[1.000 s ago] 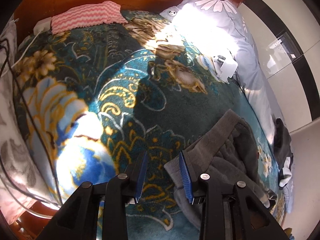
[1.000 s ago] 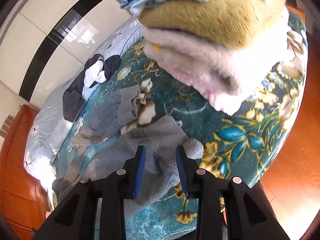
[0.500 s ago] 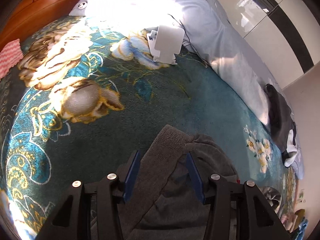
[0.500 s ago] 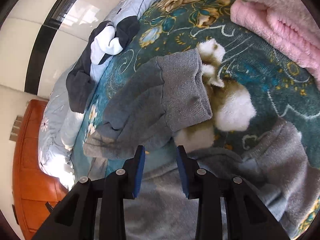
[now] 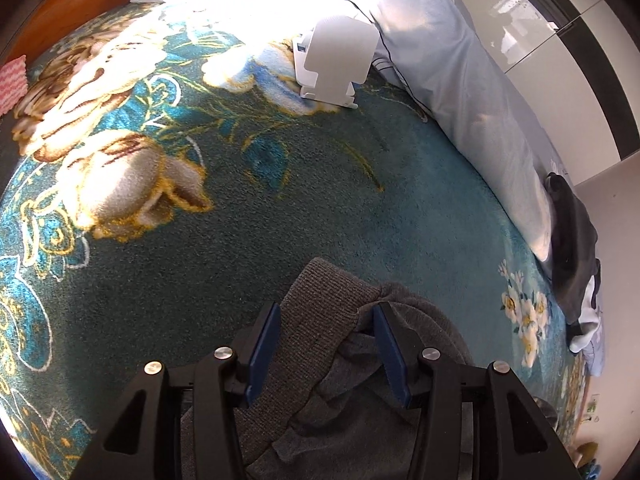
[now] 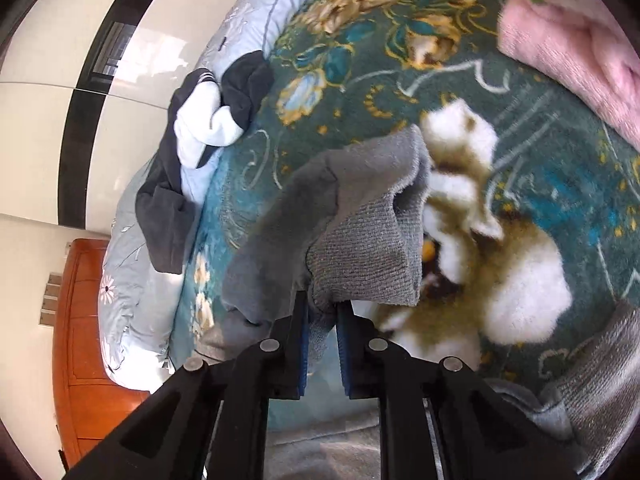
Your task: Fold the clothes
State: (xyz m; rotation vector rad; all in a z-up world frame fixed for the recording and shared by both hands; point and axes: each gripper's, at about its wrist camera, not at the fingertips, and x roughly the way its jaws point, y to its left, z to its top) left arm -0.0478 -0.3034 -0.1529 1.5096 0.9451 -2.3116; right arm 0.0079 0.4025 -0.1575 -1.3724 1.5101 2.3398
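The right tongs (image 6: 323,334) are closing on the ribbed cuff of the grey knitted sweater (image 6: 360,236), lifting it for folding, while the left tongs (image 5: 324,344) stand apart, straddling its other cuff (image 5: 320,304) on the teal floral blanket (image 5: 192,208) covering the bed, white wall panels (image 6: 44,60) beyond.

Sunlit floral bedspread (image 5: 280,184), glossy white wall (image 6: 44,128)

Right claw (image 6: 322,328) closing on grey sleeve cuff (image 6: 364,256) (ribbed, lifted).
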